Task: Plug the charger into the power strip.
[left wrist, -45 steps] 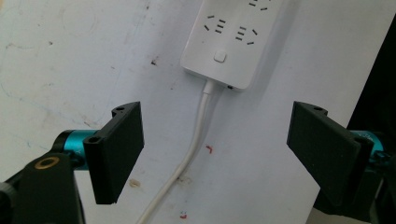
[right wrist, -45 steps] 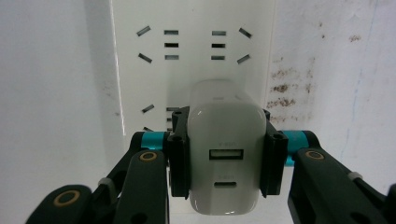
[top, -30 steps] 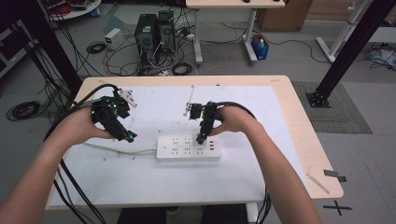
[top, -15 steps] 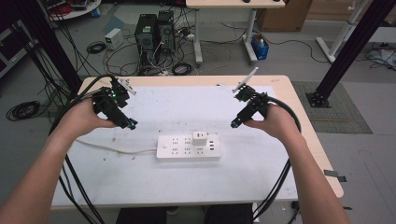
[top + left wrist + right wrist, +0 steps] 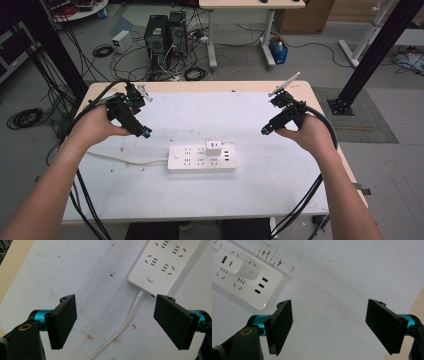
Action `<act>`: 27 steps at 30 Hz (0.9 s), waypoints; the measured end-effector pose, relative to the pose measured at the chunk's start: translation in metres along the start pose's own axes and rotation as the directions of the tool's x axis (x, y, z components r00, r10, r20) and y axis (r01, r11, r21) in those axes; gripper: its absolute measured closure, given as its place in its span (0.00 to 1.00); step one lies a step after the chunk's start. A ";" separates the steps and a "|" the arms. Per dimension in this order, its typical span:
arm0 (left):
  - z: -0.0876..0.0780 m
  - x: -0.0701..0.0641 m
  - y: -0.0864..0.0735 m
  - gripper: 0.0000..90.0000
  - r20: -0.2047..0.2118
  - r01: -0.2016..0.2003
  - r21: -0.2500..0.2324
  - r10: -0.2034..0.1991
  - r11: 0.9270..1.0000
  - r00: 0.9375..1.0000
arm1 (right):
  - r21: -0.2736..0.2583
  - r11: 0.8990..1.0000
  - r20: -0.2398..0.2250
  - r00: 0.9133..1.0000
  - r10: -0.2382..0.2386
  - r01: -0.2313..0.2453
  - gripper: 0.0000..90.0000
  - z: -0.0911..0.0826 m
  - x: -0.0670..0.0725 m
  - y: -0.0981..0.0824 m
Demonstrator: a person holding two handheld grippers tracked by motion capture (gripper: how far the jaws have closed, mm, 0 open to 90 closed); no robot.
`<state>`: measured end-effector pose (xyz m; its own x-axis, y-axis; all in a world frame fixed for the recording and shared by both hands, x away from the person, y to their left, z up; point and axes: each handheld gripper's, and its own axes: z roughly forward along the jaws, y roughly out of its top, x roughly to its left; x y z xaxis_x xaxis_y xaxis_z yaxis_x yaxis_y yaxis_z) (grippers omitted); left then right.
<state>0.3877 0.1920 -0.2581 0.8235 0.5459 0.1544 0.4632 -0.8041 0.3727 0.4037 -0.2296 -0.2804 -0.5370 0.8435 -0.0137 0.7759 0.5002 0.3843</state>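
The right gripper [image 5: 266, 131] is hovering wide, its jaws having just been opening on nothing. The left gripper [image 5: 145, 133] is gaping empty too, nearer the power strip [image 5: 201, 157], which is lying crosswise between them, adapter [image 5: 214, 148] plugged in.

1. White power strip [image 5: 200, 159], white charger [image 5: 214, 148] and white cord [image 5: 125, 160].
2. White table cover [image 5: 200, 195], speckled with brown stains; tan table edge [image 5: 200, 86].
3. Black grippers, left gripper [image 5: 145, 134] and right gripper [image 5: 265, 131], with teal fittings.

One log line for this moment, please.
left gripper: open, empty | right gripper: open, empty | white adapter: plugged into power strip | both grippers off strip
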 end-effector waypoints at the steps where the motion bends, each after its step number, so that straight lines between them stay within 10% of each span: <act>1: 0.000 0.000 0.000 0.21 0.003 -0.010 0.007 0.010 1.000 1.000 | 0.002 1.000 -0.002 1.000 0.002 -0.002 0.24 0.000 -0.001 0.000; 27: -0.005 0.001 0.004 0.21 0.006 -0.019 -0.017 0.019 1.000 1.000 | 0.055 0.998 0.013 1.000 -0.023 0.022 0.24 -0.001 -0.002 0.002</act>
<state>0.3888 0.1912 -0.2519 0.8342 0.5291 0.1556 0.4418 -0.8100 0.3856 0.4062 -0.2303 -0.2781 -0.5501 0.8344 -0.0345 0.7809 0.5286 0.3329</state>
